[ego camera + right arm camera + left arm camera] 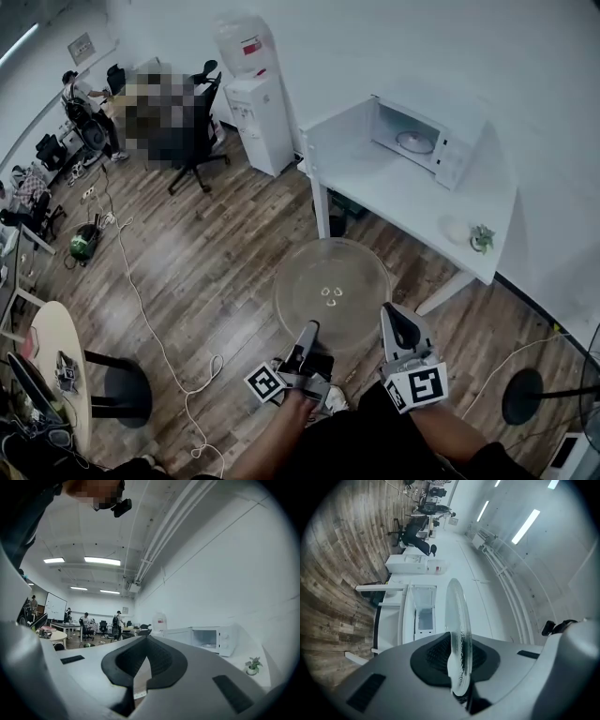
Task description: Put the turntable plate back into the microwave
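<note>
The left gripper [307,334] is clamped shut on the near rim of the plate [332,272], a clear glass disc that sits in the lower middle of the head view, held over the wooden floor [216,262] and short of the desk [403,192]. In the left gripper view the plate [458,620] runs edge-on up from between the two dark pads, which press on it from both sides.

The right gripper [389,317] is at the lower right of the plate, its tip just beside the rim; whether it touches the glass cannot be told. In its own view the pads meet at the tips with nothing between them.

The microwave [441,155] stands on the white desk in the upper right of the head view, against the wall, its door swung open. A small plant [482,239] sits on the desk's right end. A water dispenser [255,112] stands left of the desk
</note>
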A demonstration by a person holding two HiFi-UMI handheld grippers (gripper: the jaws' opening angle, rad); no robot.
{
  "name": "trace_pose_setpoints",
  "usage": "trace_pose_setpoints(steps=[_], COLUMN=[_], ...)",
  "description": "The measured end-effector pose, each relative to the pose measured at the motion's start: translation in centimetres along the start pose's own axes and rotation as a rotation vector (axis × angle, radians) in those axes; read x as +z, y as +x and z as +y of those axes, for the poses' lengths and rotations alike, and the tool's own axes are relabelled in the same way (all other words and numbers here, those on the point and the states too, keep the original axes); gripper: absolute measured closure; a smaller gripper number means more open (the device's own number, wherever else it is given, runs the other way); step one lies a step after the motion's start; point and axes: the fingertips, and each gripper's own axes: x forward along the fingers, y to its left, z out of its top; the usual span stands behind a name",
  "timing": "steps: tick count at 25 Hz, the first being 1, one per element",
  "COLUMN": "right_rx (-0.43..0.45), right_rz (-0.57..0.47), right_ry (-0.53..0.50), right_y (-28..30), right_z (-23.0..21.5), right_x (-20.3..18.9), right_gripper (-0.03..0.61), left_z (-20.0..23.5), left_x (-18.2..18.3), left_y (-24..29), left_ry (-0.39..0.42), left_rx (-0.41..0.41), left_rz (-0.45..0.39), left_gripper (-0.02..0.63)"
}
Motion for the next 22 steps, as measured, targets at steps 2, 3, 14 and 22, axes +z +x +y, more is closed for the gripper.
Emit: trace_pose_setpoints(steps=[2, 3, 14, 22], right_rx=[-0.005, -0.005, -0.029, -0.036], right_rz=[0.007, 0.011, 0.016, 0.007], right_ry=[-0.01, -0.013, -0.047, -0.049], right_y=[0.4, 0.6, 6.0, 11.5], right_z=[0.2, 0.2, -3.6, -9.4], right_x=[0.1, 0.0, -1.0, -0.8], right_gripper=[0.56, 0.56, 0.56, 0.56], left_z=[0.1, 0.3, 2.3, 5.0], left_x=[0.5, 0.7, 2.7, 3.8], left_y=[0.5, 0.8, 7.7, 15.3], left_ry=[-0.008, -0.011, -0.023, -0.034], left_rx=[0.0, -0.001, 0.006, 0.017], left_rz=[0.001, 0.002, 0.038, 0.065], left_gripper=[0.569, 0.569, 0.568, 0.569])
